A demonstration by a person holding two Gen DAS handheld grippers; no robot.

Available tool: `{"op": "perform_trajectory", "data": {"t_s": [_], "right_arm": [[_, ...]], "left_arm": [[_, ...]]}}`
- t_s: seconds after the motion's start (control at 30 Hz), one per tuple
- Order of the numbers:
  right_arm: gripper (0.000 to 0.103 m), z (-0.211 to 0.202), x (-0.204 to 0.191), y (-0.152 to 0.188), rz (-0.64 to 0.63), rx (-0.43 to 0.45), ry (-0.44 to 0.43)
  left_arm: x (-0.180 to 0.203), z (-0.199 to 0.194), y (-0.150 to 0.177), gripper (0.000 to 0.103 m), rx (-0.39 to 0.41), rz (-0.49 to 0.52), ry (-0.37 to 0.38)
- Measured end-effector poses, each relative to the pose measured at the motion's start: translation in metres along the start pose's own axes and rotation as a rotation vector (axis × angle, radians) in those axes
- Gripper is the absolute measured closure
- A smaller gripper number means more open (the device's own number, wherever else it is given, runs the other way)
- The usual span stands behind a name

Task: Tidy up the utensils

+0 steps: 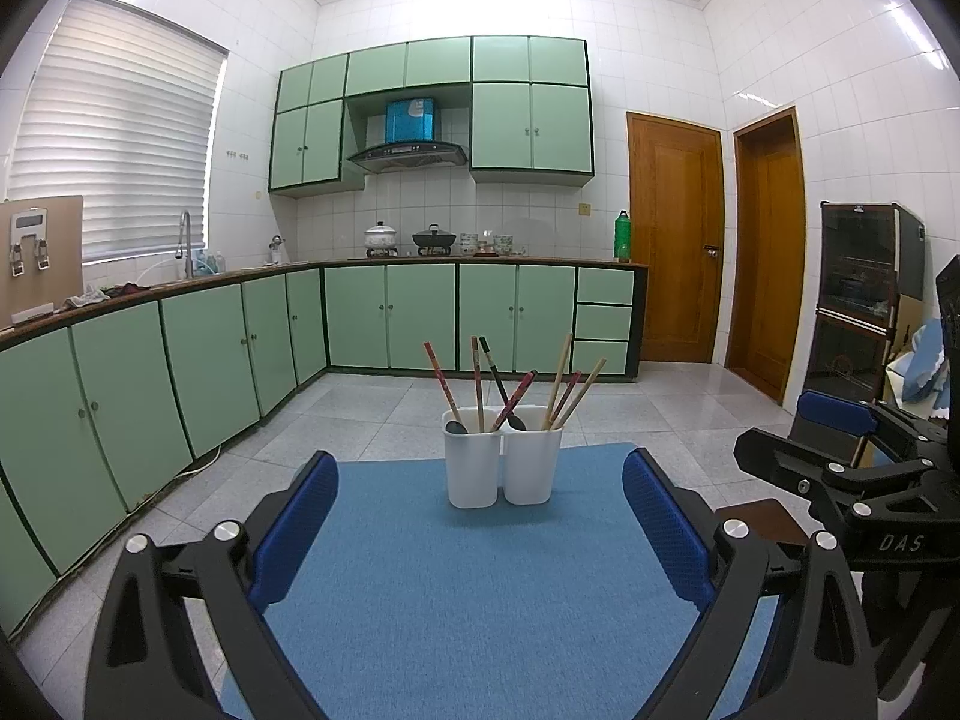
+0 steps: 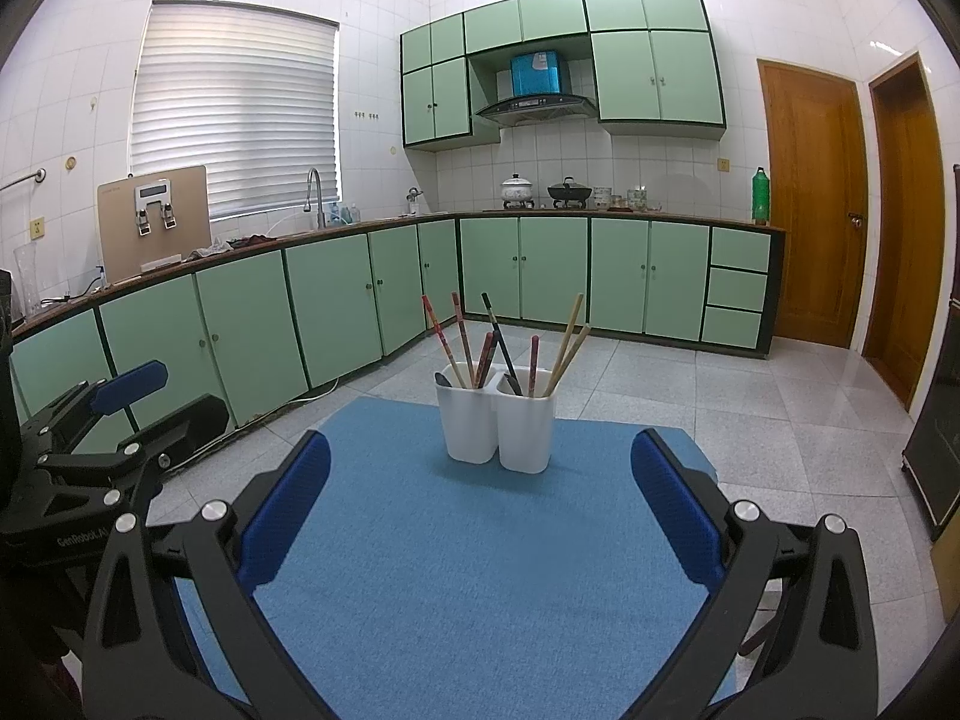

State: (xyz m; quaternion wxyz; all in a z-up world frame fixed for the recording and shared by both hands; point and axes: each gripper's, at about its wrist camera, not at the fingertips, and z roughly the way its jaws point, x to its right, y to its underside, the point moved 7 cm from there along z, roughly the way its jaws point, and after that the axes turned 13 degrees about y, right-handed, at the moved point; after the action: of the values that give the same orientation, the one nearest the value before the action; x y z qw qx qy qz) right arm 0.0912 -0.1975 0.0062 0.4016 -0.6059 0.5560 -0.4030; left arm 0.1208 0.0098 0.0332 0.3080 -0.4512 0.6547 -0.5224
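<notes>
Two handheld black grippers with blue pads.
Left gripper (image 1: 480, 534) and right gripper (image 2: 480, 510): black linkage frames, silver screws, textured blue finger pads (image 1: 666, 534).

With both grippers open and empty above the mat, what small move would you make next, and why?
Probably ease the right gripper forward toward the right cup. Both it and the left gripper hang open and empty, short of the two white cups, and a dark spoon stands among the chopsticks there, which looks unsorted.
</notes>
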Motion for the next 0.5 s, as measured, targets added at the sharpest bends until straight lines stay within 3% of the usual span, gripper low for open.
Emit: {"op": "perform_trajectory", "data": {"t_s": [0.5], "right_arm": [[0.006,-0.0001,0.0,0.0,0.001,-0.001,0.0]], "left_arm": [[-0.0008,0.0006,0.0001,0.009,-0.004,-0.002,0.001]]}}
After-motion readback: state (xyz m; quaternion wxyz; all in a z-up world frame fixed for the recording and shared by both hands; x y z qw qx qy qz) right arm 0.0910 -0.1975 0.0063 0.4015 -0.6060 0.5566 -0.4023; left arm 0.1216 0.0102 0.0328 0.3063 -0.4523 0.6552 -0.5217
